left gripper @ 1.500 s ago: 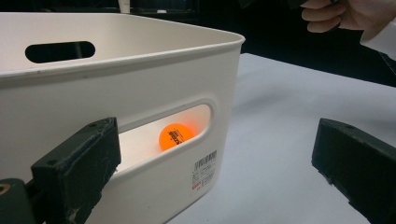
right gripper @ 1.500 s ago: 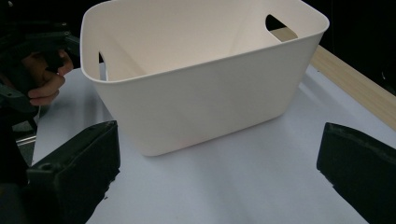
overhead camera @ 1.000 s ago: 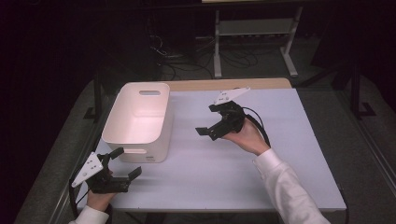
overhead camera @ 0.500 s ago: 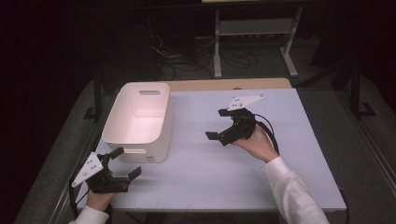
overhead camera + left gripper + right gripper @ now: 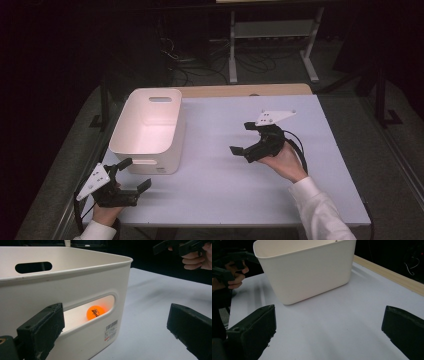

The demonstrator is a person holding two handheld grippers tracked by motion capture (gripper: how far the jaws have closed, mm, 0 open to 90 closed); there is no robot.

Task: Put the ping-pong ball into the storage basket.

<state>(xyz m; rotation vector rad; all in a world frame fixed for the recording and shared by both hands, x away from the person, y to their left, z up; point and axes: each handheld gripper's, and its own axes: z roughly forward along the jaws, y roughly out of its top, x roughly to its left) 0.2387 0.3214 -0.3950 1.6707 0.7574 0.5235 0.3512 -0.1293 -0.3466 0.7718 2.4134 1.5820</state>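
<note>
The desk [image 5: 215, 180], a pale rectangular top with a strip of bare wood along its far edge, carries everything described here.

White bin [image 5: 150, 127]: the largest thing on the desk, it stands upright in the left half, nearer the far-left corner than the near edge. It is open at the top and has a slot handle cut in each short end wall. A barcode label is stuck low on the near end wall, seen in the left gripper view.

Right gripper [image 5: 245, 137]: held in the person's right hand [image 5: 282, 160] over the middle-right of the desk, well apart from the bin, with the white sleeve [image 5: 320, 215] running to the near-right corner. Its jaws are spread wide with nothing between them, and they point towards the bin's long side.

Left gripper [image 5: 134, 175]: held at the near-left corner, just in front of the bin's near end wall. Its jaws are likewise spread and grip nothing.

Orange ball [image 5: 95, 312]: the smallest thing, it lies inside the bin and shows through the near slot handle in the left gripper view. Dark print marks its surface, too small to read.
</note>
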